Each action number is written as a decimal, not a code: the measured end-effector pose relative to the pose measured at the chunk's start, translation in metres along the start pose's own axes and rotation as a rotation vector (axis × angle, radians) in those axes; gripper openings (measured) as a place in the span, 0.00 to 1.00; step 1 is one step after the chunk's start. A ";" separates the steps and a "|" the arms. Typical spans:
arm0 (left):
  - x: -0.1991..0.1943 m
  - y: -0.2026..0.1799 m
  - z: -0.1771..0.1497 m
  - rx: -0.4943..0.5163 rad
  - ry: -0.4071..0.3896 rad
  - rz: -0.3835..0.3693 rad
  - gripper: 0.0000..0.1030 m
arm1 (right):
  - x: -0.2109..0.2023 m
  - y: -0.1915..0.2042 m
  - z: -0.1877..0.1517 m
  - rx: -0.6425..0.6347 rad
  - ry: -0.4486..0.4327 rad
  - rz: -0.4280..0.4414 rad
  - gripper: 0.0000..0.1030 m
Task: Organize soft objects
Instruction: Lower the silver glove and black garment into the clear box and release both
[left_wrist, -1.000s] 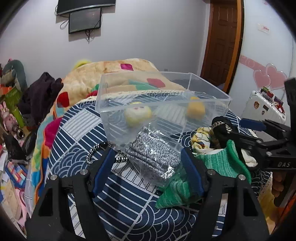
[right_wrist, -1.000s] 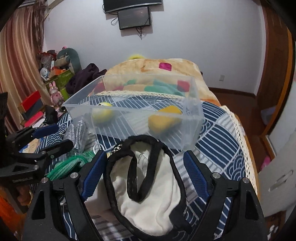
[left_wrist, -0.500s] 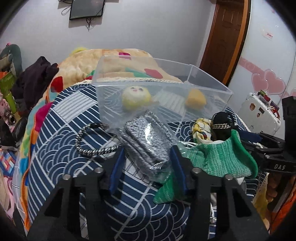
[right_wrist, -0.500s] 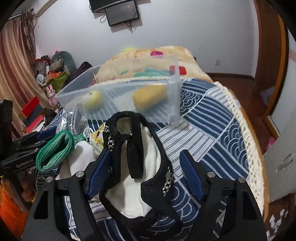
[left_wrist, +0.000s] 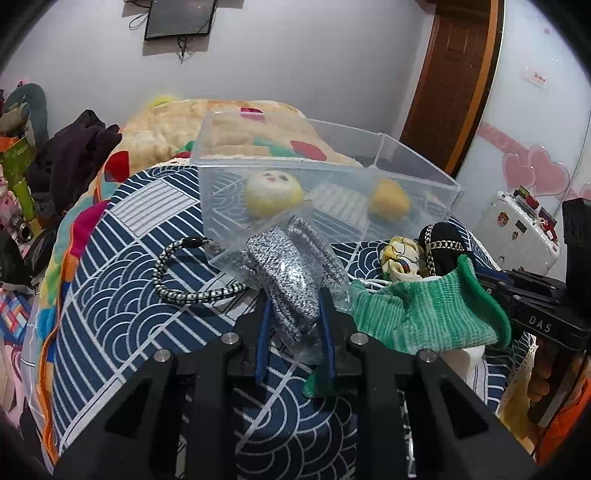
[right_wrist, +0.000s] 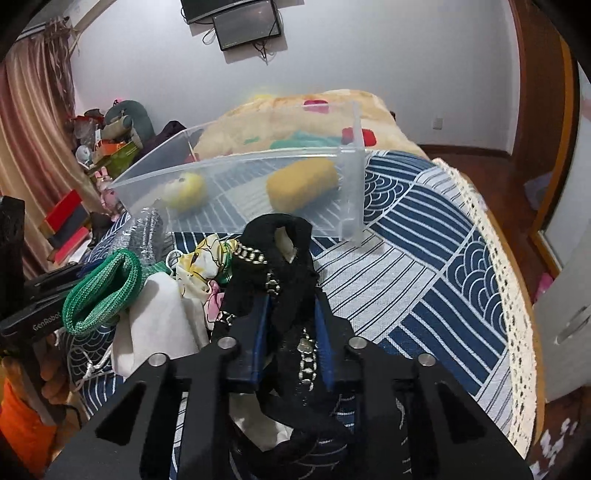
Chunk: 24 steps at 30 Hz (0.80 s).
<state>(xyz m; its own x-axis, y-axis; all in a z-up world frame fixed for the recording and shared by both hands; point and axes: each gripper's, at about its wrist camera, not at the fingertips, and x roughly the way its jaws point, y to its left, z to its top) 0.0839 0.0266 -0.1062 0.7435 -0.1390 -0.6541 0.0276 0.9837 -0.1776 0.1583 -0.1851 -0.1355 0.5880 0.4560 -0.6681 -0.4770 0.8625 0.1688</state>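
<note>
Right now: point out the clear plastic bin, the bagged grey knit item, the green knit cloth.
clear plastic bin (left_wrist: 417, 177), left wrist view, near rim.
bagged grey knit item (left_wrist: 291, 280), left wrist view, middle.
green knit cloth (left_wrist: 424, 317), left wrist view, centre.

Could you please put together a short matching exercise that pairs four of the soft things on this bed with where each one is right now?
Things:
1. grey knit bundle in plastic wrap
2. black bag with chain trim
3. yellow plush with a face
4. green knit piece

Places:
A. inside the clear bin
B. clamped in the left gripper
C. loose on the pile between the two grippers
D. clamped in the right gripper

Pairs: 1-B, 2-D, 3-A, 4-C
</note>
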 end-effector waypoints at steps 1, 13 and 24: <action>-0.004 0.000 0.000 0.001 -0.010 0.000 0.21 | -0.003 0.003 0.000 -0.014 -0.010 -0.013 0.17; -0.054 -0.006 0.020 0.040 -0.144 0.015 0.20 | -0.045 0.012 0.024 -0.065 -0.165 -0.041 0.14; -0.064 -0.014 0.064 0.080 -0.230 0.014 0.20 | -0.068 0.029 0.075 -0.109 -0.343 -0.036 0.14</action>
<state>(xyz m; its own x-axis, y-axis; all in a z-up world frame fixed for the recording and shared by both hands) 0.0786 0.0287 -0.0147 0.8767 -0.1043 -0.4695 0.0622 0.9926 -0.1043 0.1536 -0.1742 -0.0305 0.7818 0.4891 -0.3866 -0.5083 0.8592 0.0591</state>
